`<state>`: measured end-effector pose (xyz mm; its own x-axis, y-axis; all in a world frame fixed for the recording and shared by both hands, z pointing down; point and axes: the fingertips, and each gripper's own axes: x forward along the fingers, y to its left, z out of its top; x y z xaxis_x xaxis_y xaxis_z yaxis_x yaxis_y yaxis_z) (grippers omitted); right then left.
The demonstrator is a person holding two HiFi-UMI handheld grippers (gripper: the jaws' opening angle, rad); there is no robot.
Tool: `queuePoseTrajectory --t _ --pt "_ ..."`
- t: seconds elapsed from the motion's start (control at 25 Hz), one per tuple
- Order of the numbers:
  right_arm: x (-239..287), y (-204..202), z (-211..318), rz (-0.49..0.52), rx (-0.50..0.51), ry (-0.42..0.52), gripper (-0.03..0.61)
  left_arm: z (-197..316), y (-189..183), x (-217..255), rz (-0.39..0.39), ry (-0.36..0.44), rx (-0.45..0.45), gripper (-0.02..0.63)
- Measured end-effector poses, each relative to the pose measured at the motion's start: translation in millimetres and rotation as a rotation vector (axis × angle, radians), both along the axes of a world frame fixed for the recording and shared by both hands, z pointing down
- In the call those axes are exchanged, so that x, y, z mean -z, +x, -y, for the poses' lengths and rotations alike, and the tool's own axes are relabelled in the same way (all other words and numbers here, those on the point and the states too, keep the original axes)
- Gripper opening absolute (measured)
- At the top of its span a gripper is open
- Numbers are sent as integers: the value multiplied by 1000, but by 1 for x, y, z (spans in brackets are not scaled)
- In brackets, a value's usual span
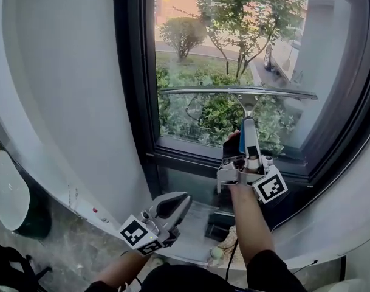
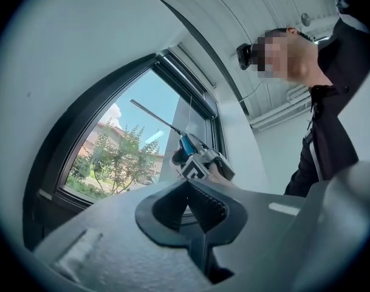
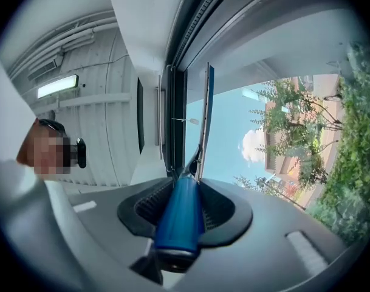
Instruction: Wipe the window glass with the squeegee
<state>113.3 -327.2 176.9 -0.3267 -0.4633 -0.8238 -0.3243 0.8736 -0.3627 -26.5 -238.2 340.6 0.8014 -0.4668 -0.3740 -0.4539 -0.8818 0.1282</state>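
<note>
- Head view: the right claw [image 1: 246,142], raised on an outstretched forearm [image 1: 248,224], is clamped on the blue handle of the squeegee [image 1: 233,92]. The long metal blade lies level across the window glass [image 1: 197,47], about midway up the pane.
- Right gripper view: the blue handle runs between the claw's two ribbed faces and is gripped on both sides. The blade stands edge-on at the glass, with blue sky and a cloud beyond.
- Left claw [image 1: 180,201] sits low at the left of the head view, below the window's lower edge and well apart from the squeegee. The left gripper view shows its jaws together with nothing between them.
- Left gripper view also takes in the right claw and the squeegee up at the pane, where the blade slants across it.
- Dark window frame [image 1: 133,72] borders the glass, with a white wall [image 1: 63,90] to its left.
- Trees [image 1: 239,17] and green shrubs [image 1: 203,117] fill the scene outside.
</note>
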Motion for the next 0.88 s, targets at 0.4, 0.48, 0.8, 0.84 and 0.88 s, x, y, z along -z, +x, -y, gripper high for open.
queuePoseTrajectory --t 0.4,0.48,0.8,0.84,0.88 --pt "69 -33 33 73 -86 132 132 7 -36 11 30 32 -88 -5" --pt "80 -33 41 85 -97 150 133 10 -37 13 47 44 -93 -5" --pt "113 -36 86 133 -140 163 132 27 -34 13 67 50 -116 -5" --pt "117 -37 88 130 -147 167 132 29 -35 14 59 48 -119 -5" --pt "120 -38 90 126 -150 173 132 30 -36 16 54 48 -120 -5"
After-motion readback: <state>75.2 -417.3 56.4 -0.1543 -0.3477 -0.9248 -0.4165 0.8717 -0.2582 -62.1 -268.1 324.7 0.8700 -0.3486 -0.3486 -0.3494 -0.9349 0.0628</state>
